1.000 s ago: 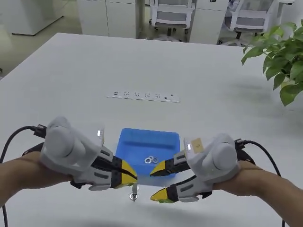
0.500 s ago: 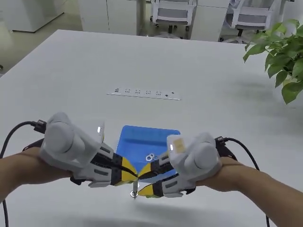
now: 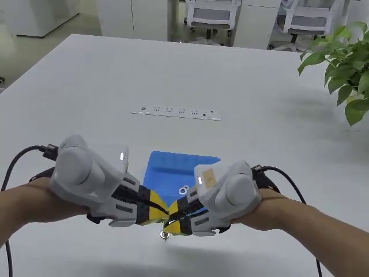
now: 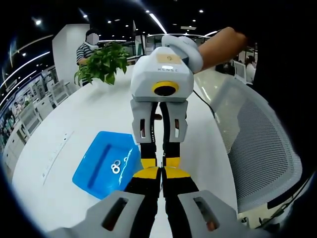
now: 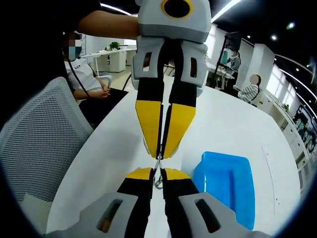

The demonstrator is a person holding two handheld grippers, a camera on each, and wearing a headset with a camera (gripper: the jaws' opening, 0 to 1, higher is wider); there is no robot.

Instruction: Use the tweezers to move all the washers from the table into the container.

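My two grippers meet tip to tip just in front of the blue container point(image 3: 185, 164). The left gripper point(image 3: 161, 212) is shut on the thin metal tweezers point(image 3: 165, 233), which hang down below the tips. The right gripper point(image 3: 176, 214) has its jaws pressed in on the same tweezers point(image 5: 158, 168) from the other side. A small metal ring point(image 5: 158, 185) shows at the tweezers' lower end; I cannot tell if it is a washer. Two washers point(image 3: 183, 190) lie inside the container point(image 4: 101, 166). In the left gripper view the right gripper point(image 4: 159, 161) faces my shut left gripper point(image 4: 159, 174).
A white power strip point(image 3: 176, 112) lies on the white table point(image 3: 86, 92) beyond the container. A potted plant point(image 3: 346, 63) stands at the far right, with office chairs point(image 3: 210, 17) behind the table. A mesh chair point(image 4: 257, 158) is close to the near edge.
The right gripper, open and apart a second ago, has moved left to the left gripper's tips and shut on the tweezers. The left gripper has held still.
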